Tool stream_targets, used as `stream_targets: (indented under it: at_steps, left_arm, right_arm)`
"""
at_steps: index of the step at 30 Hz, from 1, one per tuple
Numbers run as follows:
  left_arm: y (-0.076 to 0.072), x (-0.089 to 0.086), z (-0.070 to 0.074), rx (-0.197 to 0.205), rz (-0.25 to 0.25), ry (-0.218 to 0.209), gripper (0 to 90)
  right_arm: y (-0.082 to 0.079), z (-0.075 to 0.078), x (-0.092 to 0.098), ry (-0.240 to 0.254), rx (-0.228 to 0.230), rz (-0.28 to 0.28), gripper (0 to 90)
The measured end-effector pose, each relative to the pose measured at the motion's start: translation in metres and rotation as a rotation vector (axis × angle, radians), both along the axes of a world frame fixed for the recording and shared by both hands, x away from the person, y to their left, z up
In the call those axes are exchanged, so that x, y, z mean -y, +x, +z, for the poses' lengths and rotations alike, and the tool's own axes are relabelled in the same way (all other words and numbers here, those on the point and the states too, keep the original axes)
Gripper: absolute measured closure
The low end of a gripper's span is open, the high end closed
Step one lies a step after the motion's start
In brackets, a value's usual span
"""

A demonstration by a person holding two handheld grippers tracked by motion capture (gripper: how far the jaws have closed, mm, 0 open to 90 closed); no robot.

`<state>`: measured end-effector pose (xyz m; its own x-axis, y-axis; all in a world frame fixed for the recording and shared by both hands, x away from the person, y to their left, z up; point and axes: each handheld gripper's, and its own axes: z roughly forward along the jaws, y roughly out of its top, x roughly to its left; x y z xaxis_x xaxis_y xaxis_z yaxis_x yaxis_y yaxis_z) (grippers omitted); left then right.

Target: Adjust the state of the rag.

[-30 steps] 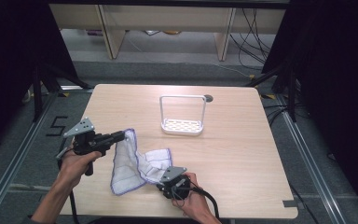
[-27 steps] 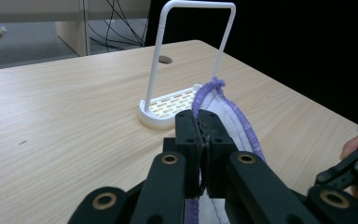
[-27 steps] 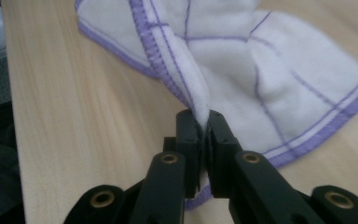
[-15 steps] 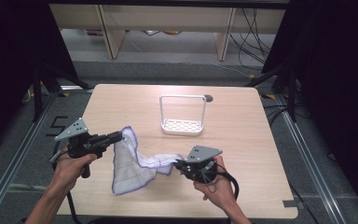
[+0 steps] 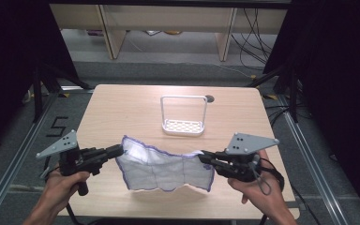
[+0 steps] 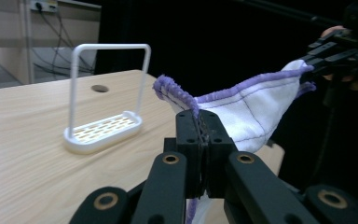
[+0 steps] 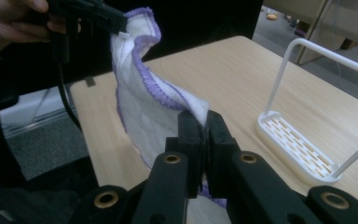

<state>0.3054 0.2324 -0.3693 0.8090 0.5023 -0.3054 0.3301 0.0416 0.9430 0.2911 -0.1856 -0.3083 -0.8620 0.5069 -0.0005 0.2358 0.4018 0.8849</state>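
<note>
A: What does the left gripper [image 5: 117,151] hold?
B: Its jaws are clenched on one corner of the white cloth [image 5: 166,168], which hangs stretched above the table [image 5: 122,108].
A: And the right gripper [image 5: 202,157]?
B: Clamped on the opposite corner. The white rack [image 5: 184,125] stands beyond, apart.

The right gripper [image 7: 203,122] is pinching a white, purple-edged cloth [image 7: 142,100] between its jaws; the left gripper [image 7: 116,24] is gripping its far corner. A white rack [image 7: 292,144] is standing on the counter [image 7: 214,70].
</note>
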Motion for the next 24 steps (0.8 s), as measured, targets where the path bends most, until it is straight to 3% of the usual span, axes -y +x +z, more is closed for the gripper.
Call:
stream_targets:
  at_steps: [4,8,11,12,13,16,19,20,21,22,23,24]
  left_arm:
    - [-0.009,0.004,0.007,0.007,-0.027,-0.027,87.2]
    - [0.0,0.007,0.004,0.006,-0.006,0.001,87.1]
    - [0.019,0.009,-0.008,-0.016,0.035,0.04,87.1]
    - [0.024,0.011,-0.012,-0.015,0.053,0.059,87.1]
    - [0.032,0.014,-0.018,-0.013,0.069,0.079,87.1]
    - [0.054,0.026,-0.041,-0.055,0.08,0.124,87.0]
    - [0.075,0.038,-0.061,-0.043,0.11,0.21,86.7]
    - [0.082,0.041,-0.067,-0.039,0.125,0.243,86.6]
    - [0.089,0.044,-0.073,-0.057,0.138,0.245,86.5]
    - [0.097,0.046,-0.08,-0.081,0.136,0.238,86.5]
    - [0.103,0.048,-0.086,-0.084,0.136,0.243,86.5]
    - [0.106,0.05,-0.089,-0.086,0.144,0.257,86.4]
  right_arm:
    - [-0.009,0.006,0.006,0.01,0.006,0.023,87.5]
    - [-0.005,0.001,0.006,0.009,-0.004,-0.006,87.4]
    - [0.014,-0.011,0.005,-0.011,-0.054,-0.041,87.4]
    - [0.026,-0.019,0.005,-0.03,-0.082,-0.05,87.4]
    - [0.034,-0.026,0.006,-0.031,-0.081,-0.057,87.4]
    - [0.066,-0.054,0.006,-0.087,-0.128,-0.118,87.3]
    - [0.096,-0.081,0.005,-0.145,-0.164,-0.162,87.0]
    - [0.105,-0.088,0.004,-0.161,-0.157,-0.168,86.9]
    - [0.112,-0.095,0.004,-0.172,-0.192,-0.182,86.9]
    - [0.121,-0.104,0.001,-0.173,-0.186,-0.192,86.8]
    - [0.129,-0.112,-0.001,-0.205,-0.187,-0.209,86.6]
    - [0.135,-0.116,-0.002,-0.234,-0.218,-0.217,86.6]
